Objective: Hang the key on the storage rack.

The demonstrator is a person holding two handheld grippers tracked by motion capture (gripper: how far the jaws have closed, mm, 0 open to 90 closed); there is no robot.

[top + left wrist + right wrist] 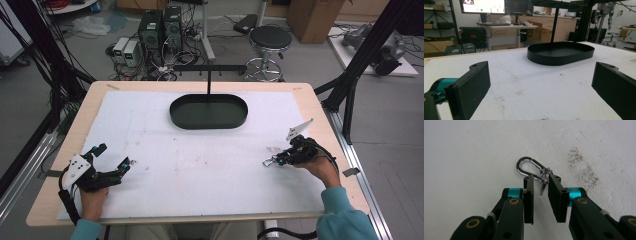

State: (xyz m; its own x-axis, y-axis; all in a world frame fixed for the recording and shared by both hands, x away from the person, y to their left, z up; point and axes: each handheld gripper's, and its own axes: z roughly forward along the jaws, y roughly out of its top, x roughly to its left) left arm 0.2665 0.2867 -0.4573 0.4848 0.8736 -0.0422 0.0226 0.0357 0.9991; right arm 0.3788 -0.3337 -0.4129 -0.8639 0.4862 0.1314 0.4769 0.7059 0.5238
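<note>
A silver carabiner [526,165] with a small key ring [545,177] lies low over the white mat [200,170] at the right. My right gripper [541,180] has its jaws closed in on the carabiner's ring end, leaving a narrow gap where the ring stands edge-on. From above, the carabiner [269,161] pokes out left of the right gripper [278,159]. At the front left of the mat my left gripper [115,156] sits with jaws wide apart and nothing between them; in its own view the gripper [541,68] faces a black oval tray [561,60].
The empty black oval tray [209,125] sits at the back middle of the mat, with a thin black T-shaped stand [208,80] rising behind it. Brown stains [584,170] mark the mat near the carabiner. Beyond the table stand a stool [270,37] and computers [160,27].
</note>
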